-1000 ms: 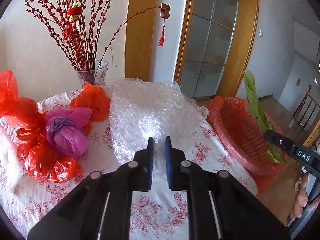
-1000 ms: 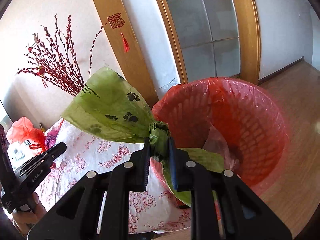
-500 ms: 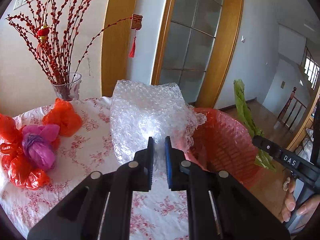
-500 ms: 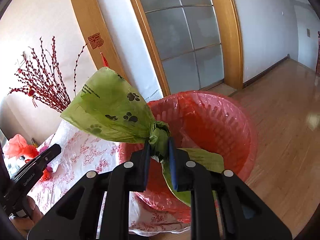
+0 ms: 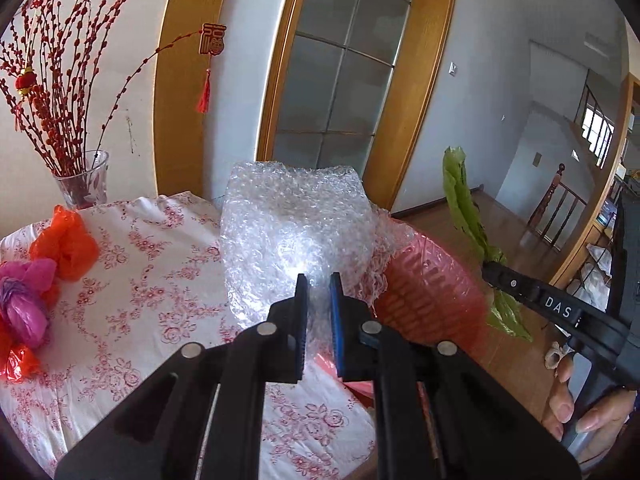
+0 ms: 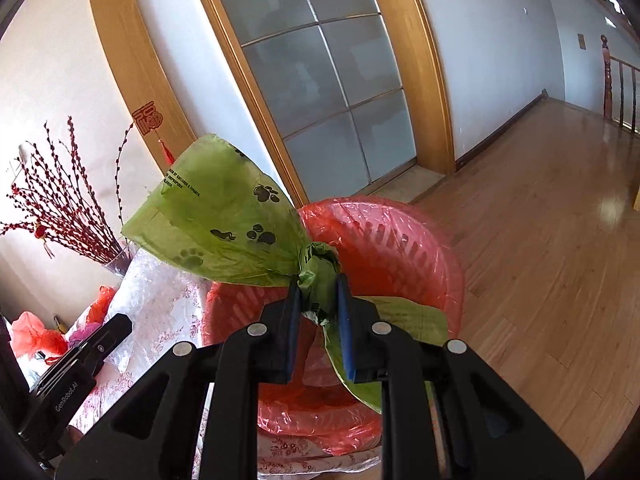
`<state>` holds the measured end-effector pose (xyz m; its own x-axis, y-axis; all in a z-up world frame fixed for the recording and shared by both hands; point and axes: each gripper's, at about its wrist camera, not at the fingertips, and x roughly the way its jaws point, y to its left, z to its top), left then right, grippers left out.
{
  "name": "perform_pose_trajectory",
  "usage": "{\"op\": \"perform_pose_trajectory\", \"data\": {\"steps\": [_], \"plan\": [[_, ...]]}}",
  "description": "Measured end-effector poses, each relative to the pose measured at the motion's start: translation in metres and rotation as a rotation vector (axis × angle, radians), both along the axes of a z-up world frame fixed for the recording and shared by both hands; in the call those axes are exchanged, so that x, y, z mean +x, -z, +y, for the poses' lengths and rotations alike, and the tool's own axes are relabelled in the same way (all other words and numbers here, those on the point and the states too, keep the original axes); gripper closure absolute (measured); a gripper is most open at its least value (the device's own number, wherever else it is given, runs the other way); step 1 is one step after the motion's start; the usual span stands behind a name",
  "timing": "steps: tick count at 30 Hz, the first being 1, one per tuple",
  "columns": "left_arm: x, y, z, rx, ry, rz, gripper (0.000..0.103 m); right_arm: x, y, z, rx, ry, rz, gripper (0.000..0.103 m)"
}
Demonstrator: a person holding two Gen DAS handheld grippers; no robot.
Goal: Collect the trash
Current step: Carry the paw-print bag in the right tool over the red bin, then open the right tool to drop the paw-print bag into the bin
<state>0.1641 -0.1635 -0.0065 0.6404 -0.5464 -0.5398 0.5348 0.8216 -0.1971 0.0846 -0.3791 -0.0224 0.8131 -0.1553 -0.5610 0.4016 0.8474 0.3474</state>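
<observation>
My left gripper [image 5: 318, 280] is shut on a sheet of clear bubble wrap [image 5: 296, 228] and holds it up at the table's right edge, partly over the red-lined basket [image 5: 436, 292]. My right gripper [image 6: 319, 286] is shut on the knot of a green paw-print bag [image 6: 224, 208] and holds it above the same basket [image 6: 400, 248], which stands on the wooden floor beside the table. The green bag also shows in the left wrist view [image 5: 464, 208], held by the right gripper's black body.
On the floral tablecloth [image 5: 152, 280] lie an orange bag [image 5: 66, 240], a pink bag [image 5: 24, 304] and red bags [image 5: 16, 360] at the left. A glass vase of red branches [image 5: 82, 180] stands at the back. Wooden floor [image 6: 540, 240] lies right of the basket.
Both grippers have swung to the right with their loads. The bubble wrap now hangs partly over the basket, and the green bag sits higher above it. The table's bags have slid to the left.
</observation>
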Motion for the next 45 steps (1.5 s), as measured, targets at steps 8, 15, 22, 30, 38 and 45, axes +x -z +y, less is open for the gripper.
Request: {"op": "perform_pose_trajectory", "data": {"steps": [8,15,22,30,38,45], "plan": [[0.003,0.006,-0.027,-0.006,0.040,0.015,0.091,0.005,0.003,-0.019,0.034,0.040,-0.001,0.085],[0.009,0.014,-0.046,-0.014,0.061,0.038,0.091,0.012,0.002,-0.026,0.030,0.045,-0.008,0.085],[0.013,0.022,-0.061,-0.014,0.079,0.053,0.089,0.020,0.008,-0.032,0.055,0.045,-0.010,0.085],[0.025,0.037,-0.056,0.003,0.052,0.089,0.071,0.026,0.017,-0.039,0.080,0.029,0.017,0.065],[0.021,0.034,-0.020,0.023,-0.026,0.044,0.057,0.016,0.012,-0.026,-0.043,0.054,0.022,0.044],[0.006,0.026,0.027,0.059,-0.118,-0.012,0.050,0.014,0.005,0.000,-0.164,0.010,0.012,0.035]]}}
